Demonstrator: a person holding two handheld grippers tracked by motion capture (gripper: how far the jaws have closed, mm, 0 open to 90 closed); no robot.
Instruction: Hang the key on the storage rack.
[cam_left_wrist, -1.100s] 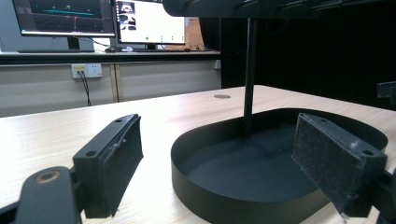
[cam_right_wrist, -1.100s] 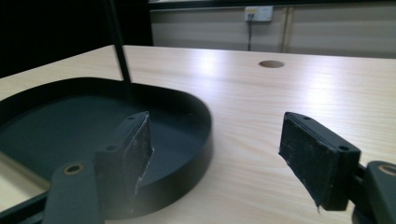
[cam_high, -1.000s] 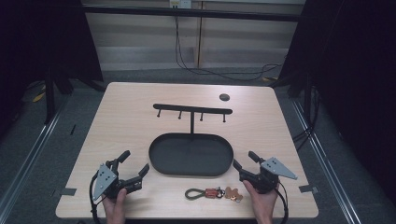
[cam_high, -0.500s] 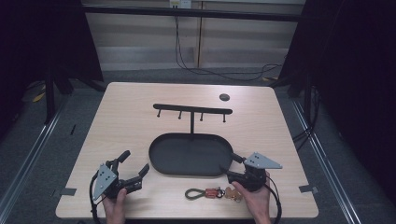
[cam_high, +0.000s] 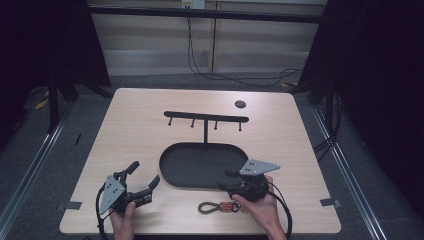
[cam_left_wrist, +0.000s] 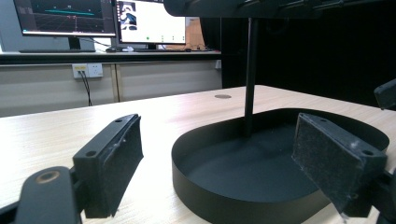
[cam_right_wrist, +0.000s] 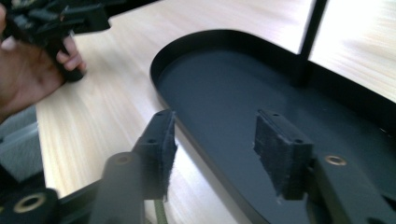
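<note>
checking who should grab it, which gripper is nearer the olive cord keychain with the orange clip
Right. The right gripper sits just above the olive cord keychain with the orange clip, nearly over its clip end. The left gripper is well off to the keychain's left, near the black oval tray's left end.

Keychain (cam_high: 219, 206) with olive loop and orange-brown fob, flat on table edge, just before black oval tray (cam_high: 172, 165)

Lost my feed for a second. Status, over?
Left gripper open, empty, left of the tray. Right gripper open, empty, at the tray's near rim. Keychain on the table, ungrasped. Nothing in the way.
</note>
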